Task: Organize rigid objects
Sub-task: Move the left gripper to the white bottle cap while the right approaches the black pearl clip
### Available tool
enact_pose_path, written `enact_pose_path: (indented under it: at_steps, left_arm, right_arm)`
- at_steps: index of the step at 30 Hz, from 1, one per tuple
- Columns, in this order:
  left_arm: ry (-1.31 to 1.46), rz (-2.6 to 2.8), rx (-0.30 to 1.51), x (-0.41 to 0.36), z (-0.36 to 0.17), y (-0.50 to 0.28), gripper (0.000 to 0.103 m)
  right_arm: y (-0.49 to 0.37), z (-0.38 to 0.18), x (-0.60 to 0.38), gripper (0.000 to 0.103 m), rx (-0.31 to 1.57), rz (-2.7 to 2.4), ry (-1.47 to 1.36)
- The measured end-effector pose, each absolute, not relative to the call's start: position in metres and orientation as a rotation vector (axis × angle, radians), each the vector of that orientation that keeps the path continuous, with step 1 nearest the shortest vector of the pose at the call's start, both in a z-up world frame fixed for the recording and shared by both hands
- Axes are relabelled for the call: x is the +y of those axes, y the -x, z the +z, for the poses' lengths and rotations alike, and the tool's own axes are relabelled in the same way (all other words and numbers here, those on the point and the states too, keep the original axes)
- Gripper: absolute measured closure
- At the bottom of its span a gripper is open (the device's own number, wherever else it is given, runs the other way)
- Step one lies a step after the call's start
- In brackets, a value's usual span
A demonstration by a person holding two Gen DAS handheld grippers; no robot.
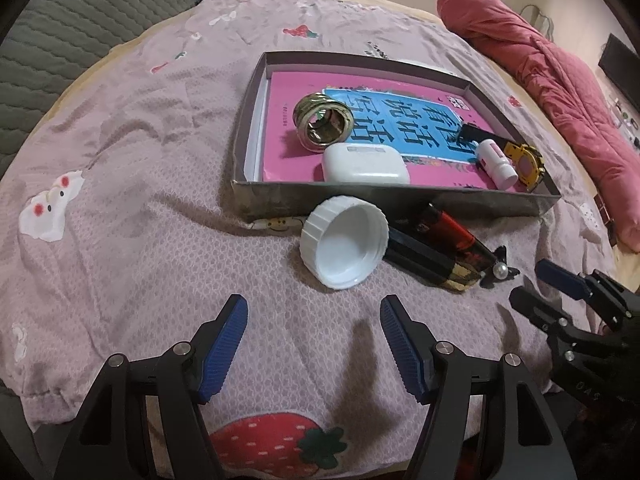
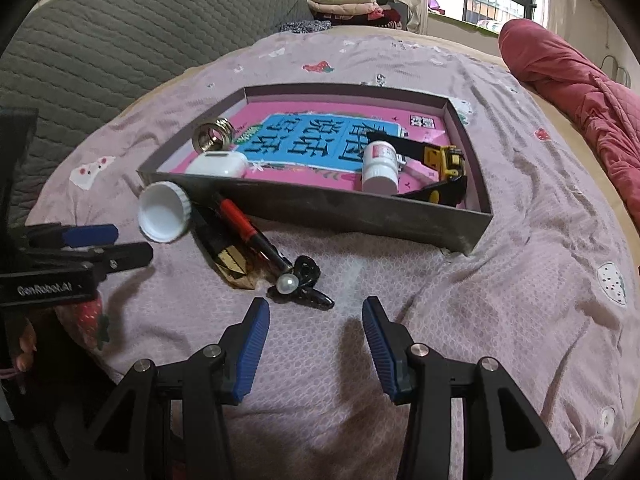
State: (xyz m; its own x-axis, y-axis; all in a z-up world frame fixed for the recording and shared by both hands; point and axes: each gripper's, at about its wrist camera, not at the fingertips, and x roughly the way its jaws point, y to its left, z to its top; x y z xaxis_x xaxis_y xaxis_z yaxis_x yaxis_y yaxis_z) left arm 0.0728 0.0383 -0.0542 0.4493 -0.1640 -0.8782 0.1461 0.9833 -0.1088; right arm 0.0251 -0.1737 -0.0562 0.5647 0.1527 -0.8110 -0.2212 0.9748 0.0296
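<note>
My left gripper (image 1: 314, 344) stood wide with nothing between its blue pads, hanging over the pink bedspread (image 1: 120, 200). My right gripper (image 2: 316, 338) was also spread apart and held nothing. Just beyond the left one, at twelve o'clock, a white cap (image 1: 344, 242) lay tilted on its side, touching a black and gold stick (image 1: 432, 260) at its three o'clock. A red and black pen (image 2: 248, 228) lay along that stick. At eleven o'clock from my right gripper sat a black hair clip (image 2: 304, 284) with a pearl. Farther off stood the shallow box (image 1: 360, 200), holding a pink book (image 1: 288, 128), a gold ring (image 1: 322, 122), a white earbud case (image 1: 366, 164), a small white bottle (image 2: 380, 166) and a yellow tape measure (image 2: 448, 164).
</note>
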Motion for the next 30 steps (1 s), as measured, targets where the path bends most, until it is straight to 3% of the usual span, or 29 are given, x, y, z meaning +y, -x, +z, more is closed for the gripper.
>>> enact_pose_path:
  at_steps: [30]
  left_arm:
    - [0.034,-0.25,1.057,0.028,-0.064,-0.104,0.033]
  right_arm:
    - [-0.049,-0.072,-0.173,0.055,0.955,0.252,0.085]
